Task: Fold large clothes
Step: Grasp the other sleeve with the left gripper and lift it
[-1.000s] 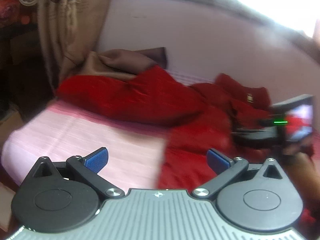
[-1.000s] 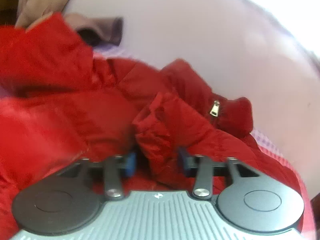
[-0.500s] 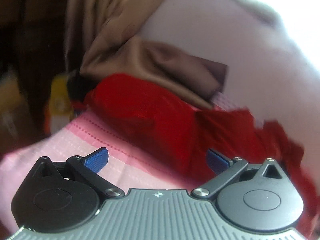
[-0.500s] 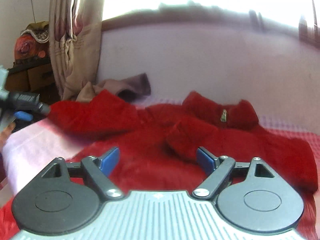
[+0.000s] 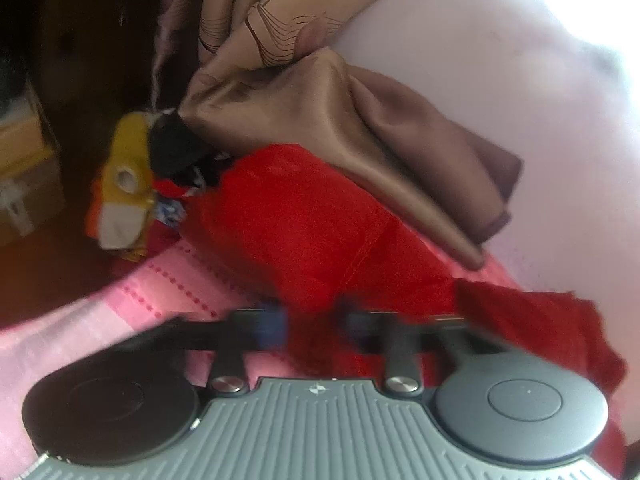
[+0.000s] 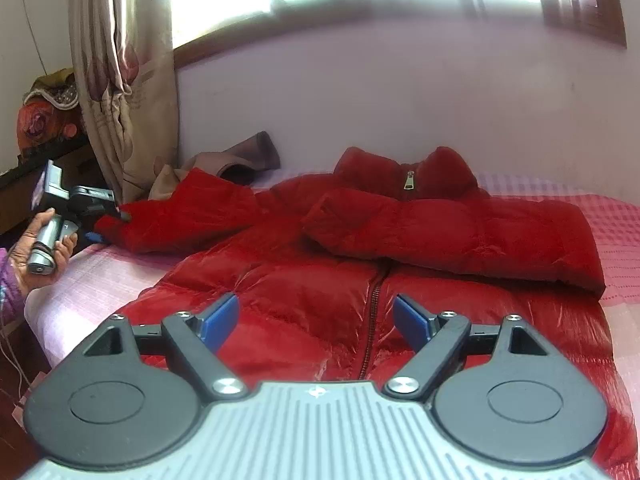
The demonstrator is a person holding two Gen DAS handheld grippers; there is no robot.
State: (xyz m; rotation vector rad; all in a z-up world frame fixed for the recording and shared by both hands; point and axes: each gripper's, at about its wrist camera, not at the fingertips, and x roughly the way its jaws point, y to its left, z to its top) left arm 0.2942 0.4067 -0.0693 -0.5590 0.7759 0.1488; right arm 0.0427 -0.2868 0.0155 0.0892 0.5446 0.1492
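Red jacket (image 6: 360,280) on bed (image 6: 616,232); left gripper (image 5: 312,322) just clamped its sleeve cuff (image 5: 304,216), right gripper (image 6: 316,320) released, w/ nothing between.

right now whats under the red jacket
The red jacket lies on a pink checked bedsheet, visible around its edges. Anything beneath its body is covered.

No readable text, label, brand or number appears in either wrist view; only a small four-point star emblem marks each hand-held gripper's ribbed grey housing.
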